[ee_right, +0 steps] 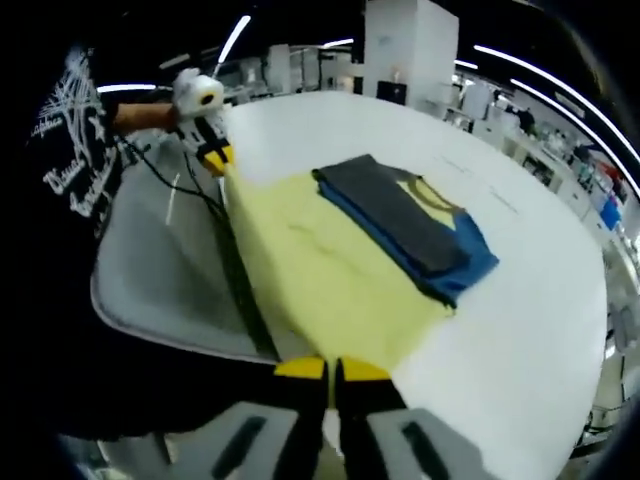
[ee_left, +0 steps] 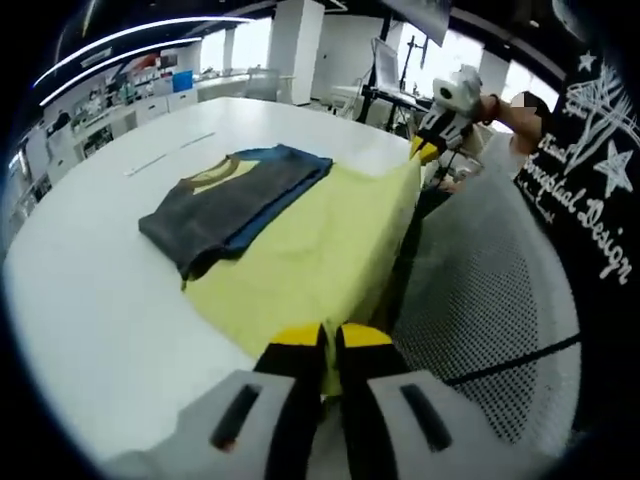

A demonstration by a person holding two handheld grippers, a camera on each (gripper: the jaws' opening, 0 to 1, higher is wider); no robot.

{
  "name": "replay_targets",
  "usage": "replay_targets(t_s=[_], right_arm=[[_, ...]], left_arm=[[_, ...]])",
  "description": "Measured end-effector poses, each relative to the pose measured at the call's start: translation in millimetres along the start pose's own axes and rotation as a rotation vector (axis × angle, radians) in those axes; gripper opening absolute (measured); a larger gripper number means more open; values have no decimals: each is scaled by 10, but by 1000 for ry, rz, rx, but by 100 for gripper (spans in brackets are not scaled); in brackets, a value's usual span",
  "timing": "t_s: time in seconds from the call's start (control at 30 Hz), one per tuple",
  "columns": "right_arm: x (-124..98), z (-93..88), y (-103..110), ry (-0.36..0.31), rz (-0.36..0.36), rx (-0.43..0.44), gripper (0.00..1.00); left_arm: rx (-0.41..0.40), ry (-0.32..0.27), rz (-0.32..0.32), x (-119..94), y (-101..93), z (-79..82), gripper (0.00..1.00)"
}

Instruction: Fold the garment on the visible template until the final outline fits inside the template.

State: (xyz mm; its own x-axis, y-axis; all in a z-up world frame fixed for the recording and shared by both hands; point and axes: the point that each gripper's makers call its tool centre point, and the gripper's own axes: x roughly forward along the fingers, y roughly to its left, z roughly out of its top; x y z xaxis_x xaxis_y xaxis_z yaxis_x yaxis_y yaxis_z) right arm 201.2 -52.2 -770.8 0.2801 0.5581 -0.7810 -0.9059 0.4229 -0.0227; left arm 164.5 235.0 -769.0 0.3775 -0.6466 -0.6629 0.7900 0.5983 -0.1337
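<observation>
Holding the near edge of a pale yellow garment [ee_left: 320, 250] at its two corners, the left gripper [ee_left: 330, 345] and the right gripper [ee_right: 332, 372] each show yellow-tipped jaws pressed together on the cloth, one at each end of the hem nearest the person. The garment lies spread on a round white table [ee_left: 100, 300], its far portion partly covered by a folded section in dark grey and blue [ee_left: 240, 195] with a yellow-trimmed neckline; whether that section belongs to the same garment or is a separate piece cannot be told. No distinct template outline can be made out beneath the cloth. In the left gripper view the right gripper [ee_left: 430, 145] appears at the far right corner of the yellow edge, and in the right gripper view the left gripper [ee_right: 215, 155] appears at the far left corner, so the held edge runs from one gripper to the other. The unfolded yellow area extends away from both jaws toward the table's middle, with the folded section beyond it; a forward fold would therefore carry the held edge up and over toward that section. Both grippers stand equally near the garment, each touching its own corner. Count: two grippers, one yellow garment, one grey-blue folded section, one table, and a grey perforated mesh surface [ee_left: 500, 300] beside the table edge.
</observation>
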Motion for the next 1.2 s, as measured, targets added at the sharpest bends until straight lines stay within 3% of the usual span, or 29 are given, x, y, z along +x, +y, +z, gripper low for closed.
replay_targets(t_s=[0.37, 0.47, 0.63, 0.67, 0.73, 0.97, 1.13, 1.2], right_arm=[[-62, 312, -384, -23, -78, -37, 0], [-78, 420, -503, -40, -107, -48, 0], [-92, 618, -682, -82, -155, -62, 0], [-92, 666, -717, -88, -166, -68, 0], [-93, 718, -799, -89, -195, -58, 0], [-83, 897, -1053, -117, -258, -49, 0], [-80, 1066, -1257, -143, -307, -71, 0], [-61, 1113, -1347, -141, -334, -78, 0]], left_arm=[[50, -40, 79, -88, 328, 421, 2], [63, -61, 127, -100, 473, 548, 2], [-15, -96, 269, -99, 825, 749, 2], [-19, -92, 271, -87, 834, 766, 2], [14, -125, 318, -75, 910, 876, 2], [22, -130, 353, -29, 1071, 1062, 2], [103, -143, 428, -31, 1274, 1255, 2], [82, -166, 441, -19, 1364, 1317, 2]])
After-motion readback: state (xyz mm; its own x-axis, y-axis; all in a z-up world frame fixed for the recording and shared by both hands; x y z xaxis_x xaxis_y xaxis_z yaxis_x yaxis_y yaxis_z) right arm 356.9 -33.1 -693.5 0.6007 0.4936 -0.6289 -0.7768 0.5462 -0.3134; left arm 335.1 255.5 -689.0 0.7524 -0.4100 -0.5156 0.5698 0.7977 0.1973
